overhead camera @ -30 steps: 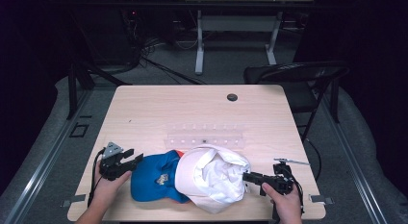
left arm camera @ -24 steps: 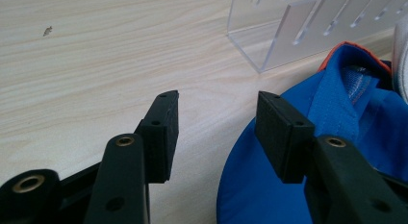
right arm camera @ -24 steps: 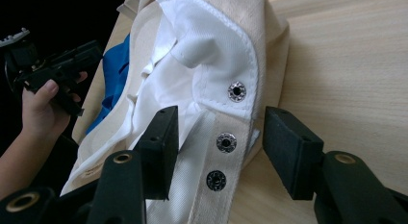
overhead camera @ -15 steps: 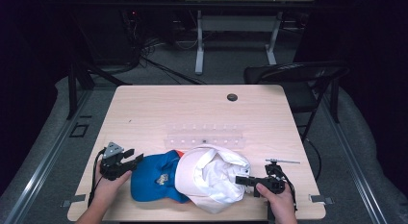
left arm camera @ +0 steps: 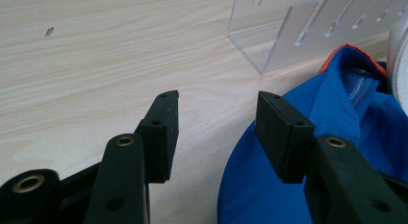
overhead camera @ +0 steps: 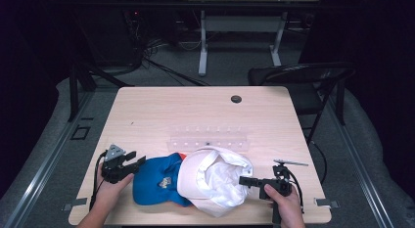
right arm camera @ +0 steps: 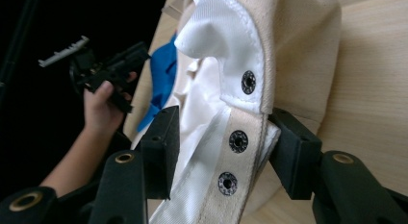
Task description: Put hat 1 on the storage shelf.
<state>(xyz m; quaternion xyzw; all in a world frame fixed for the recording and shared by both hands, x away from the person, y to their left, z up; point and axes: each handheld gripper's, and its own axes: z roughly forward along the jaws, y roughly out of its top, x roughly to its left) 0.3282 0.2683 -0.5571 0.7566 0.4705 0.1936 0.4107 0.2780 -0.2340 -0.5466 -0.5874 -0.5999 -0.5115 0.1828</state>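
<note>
A blue cap (overhead camera: pixel 156 181) and a cream-white cap (overhead camera: pixel 215 176) lie side by side near the table's front edge, the white one upside down and overlapping the blue. My left gripper (overhead camera: pixel 137 157) rests open at the blue cap's left edge; in the left gripper view (left arm camera: pixel 216 132) its jaws hold nothing, and the blue cap (left arm camera: pixel 269 195) lies under the right jaw. My right gripper (overhead camera: pixel 242 180) is at the white cap's right rim. Its jaws (right arm camera: pixel 223 149) have just been closing, with the cap's snap strap (right arm camera: pixel 238 141) between them, not clamped.
A clear acrylic slotted rack (overhead camera: pixel 208 139) stands just behind the caps. The wooden table (overhead camera: pixel 171 110) has a black grommet (overhead camera: pixel 236 99) at the back. A dark folding chair (overhead camera: pixel 303 79) stands off the table's right rear corner.
My right gripper has moved left, from beside the white cap onto its rim, so that the strap now lies between its jaws. The left gripper and both caps have stayed put.
</note>
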